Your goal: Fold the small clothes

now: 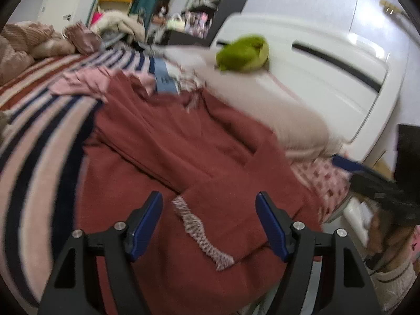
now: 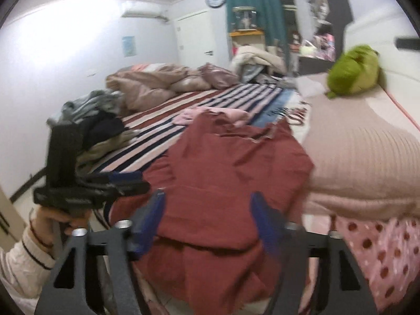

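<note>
A rust-red garment (image 1: 183, 157) lies partly folded on the bed, with a patterned pink trim strip (image 1: 202, 233) on its near part. It also shows in the right wrist view (image 2: 231, 173). My left gripper (image 1: 208, 210) is open and empty just above the garment's near edge; it also shows from the side in the right wrist view (image 2: 128, 179). My right gripper (image 2: 207, 210) is open and empty above the garment's near hem; it also shows at the right edge of the left wrist view (image 1: 349, 164).
A striped blanket (image 2: 183, 110) covers the bed. A pink garment (image 1: 84, 81) and a blue one (image 1: 164, 76) lie beyond the red one. A beige pillow (image 2: 367, 157), a green plush toy (image 2: 354, 68), a clothes pile (image 2: 99, 120) and crumpled bedding (image 2: 157, 81) surround it.
</note>
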`<state>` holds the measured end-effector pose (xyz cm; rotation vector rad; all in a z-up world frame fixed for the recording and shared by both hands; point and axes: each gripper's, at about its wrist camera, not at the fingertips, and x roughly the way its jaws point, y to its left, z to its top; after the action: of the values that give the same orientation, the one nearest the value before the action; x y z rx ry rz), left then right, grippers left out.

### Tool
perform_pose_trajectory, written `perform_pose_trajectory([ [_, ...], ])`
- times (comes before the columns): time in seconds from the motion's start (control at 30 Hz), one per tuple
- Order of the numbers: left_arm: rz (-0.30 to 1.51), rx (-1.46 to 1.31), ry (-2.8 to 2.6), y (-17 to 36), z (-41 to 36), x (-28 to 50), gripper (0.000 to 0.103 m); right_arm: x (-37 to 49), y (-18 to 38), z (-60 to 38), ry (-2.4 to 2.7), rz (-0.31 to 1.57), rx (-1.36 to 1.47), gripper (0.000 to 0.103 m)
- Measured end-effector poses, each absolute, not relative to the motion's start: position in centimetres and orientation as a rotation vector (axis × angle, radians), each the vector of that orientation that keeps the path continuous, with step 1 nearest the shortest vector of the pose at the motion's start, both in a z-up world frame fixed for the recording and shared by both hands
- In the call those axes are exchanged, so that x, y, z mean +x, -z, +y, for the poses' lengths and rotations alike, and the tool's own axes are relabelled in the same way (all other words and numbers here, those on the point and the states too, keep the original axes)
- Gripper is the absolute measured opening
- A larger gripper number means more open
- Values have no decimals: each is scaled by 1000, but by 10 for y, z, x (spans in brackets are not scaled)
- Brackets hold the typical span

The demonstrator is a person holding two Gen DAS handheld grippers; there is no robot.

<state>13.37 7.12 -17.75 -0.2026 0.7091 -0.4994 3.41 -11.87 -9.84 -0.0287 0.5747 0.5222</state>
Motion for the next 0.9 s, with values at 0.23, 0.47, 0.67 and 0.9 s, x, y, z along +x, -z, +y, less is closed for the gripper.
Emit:
perform_pose_trajectory([
  [0.23,780,-151,452,202,44,146,38,35,114,-150,-444,590,8,93],
  [0.47,625,-146,399,170,53,123,1,42,120,-156,-457,597,37,93],
  [0.67,459,-200,335,131,92,90,1,43,120,-154,-450,606,38,93],
  [0.9,463,-284,71,149,158,55,1,45,121,-152,-430,625,51,93],
])
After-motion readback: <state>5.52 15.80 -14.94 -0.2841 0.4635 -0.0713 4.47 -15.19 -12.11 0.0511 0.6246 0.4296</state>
